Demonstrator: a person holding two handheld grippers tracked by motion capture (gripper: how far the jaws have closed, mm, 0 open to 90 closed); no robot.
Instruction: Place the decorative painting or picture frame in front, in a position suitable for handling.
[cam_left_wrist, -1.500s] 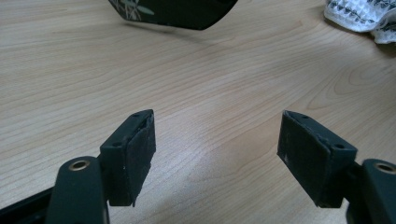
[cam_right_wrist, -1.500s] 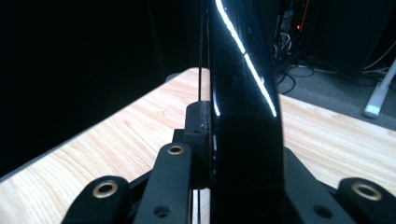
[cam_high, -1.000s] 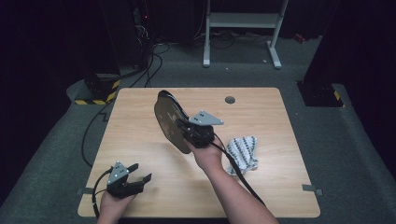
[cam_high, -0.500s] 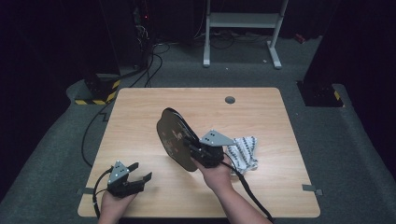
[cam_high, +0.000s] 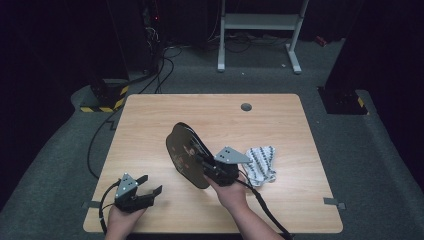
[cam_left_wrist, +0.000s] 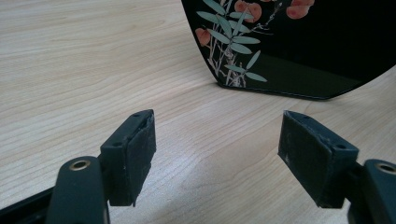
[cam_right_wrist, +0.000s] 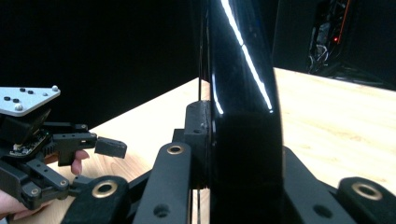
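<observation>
A black lacquered plate (cam_high: 186, 155) painted with leaves and orange flowers stands on edge over the middle of the wooden table (cam_high: 150, 125). My right gripper (cam_high: 207, 167) is shut on its rim. In the right gripper view the glossy plate (cam_right_wrist: 243, 116) is clamped between the jaws. Its lower edge looks to meet the tabletop in the left gripper view, where the painted plate (cam_left_wrist: 261, 51) rises just beyond. My left gripper (cam_high: 150, 187) rests open near the front left corner; nothing lies between its pads (cam_left_wrist: 135, 149).
A white cloth with a dark pattern (cam_high: 261, 164) lies crumpled to the right of the plate. A round cable hole (cam_high: 246, 107) sits at the table's far edge. Cables trail off the left side of the table.
My right hand has carried the plate toward the near edge and lower, down to the tabletop. The left gripper has stayed where it was.
</observation>
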